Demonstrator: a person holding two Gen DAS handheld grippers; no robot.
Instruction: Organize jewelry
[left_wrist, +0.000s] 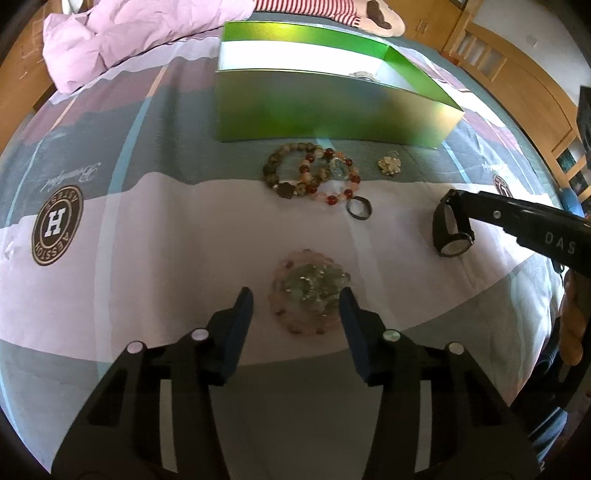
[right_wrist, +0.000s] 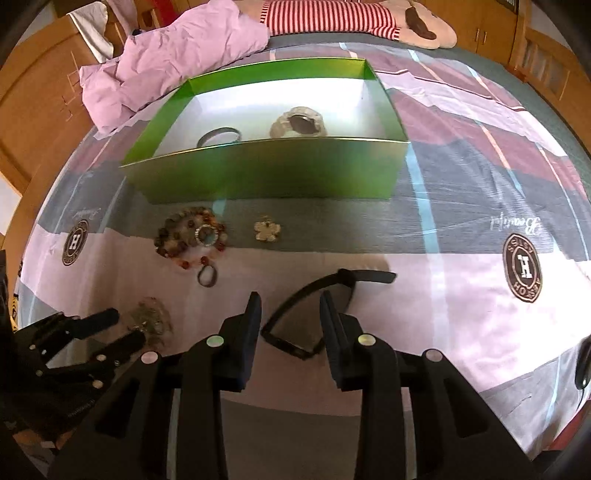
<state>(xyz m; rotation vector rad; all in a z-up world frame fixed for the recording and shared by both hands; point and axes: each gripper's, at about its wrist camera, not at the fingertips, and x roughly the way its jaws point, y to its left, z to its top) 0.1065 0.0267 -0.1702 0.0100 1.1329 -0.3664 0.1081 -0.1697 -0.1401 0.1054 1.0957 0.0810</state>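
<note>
The right gripper (right_wrist: 290, 306) points down at the bed sheet (right_wrist: 443, 295). A black watch (right_wrist: 306, 314) sits between its jaws; its strap loops past the right fingertip, and whether the pads press on it cannot be told. Beyond it stands an open green box (right_wrist: 266, 177) with a white floor, holding a dark bangle (right_wrist: 218, 136) and a pale beaded bracelet (right_wrist: 297, 123). In front of the box lie a pile of beaded bracelets (right_wrist: 190, 234), a dark ring (right_wrist: 207, 275) just below the pile, and a flower-shaped piece (right_wrist: 267, 229). At lower left, the left gripper (right_wrist: 123, 325) stands around a pale bead cluster (right_wrist: 151, 319), jaws apart.
</note>
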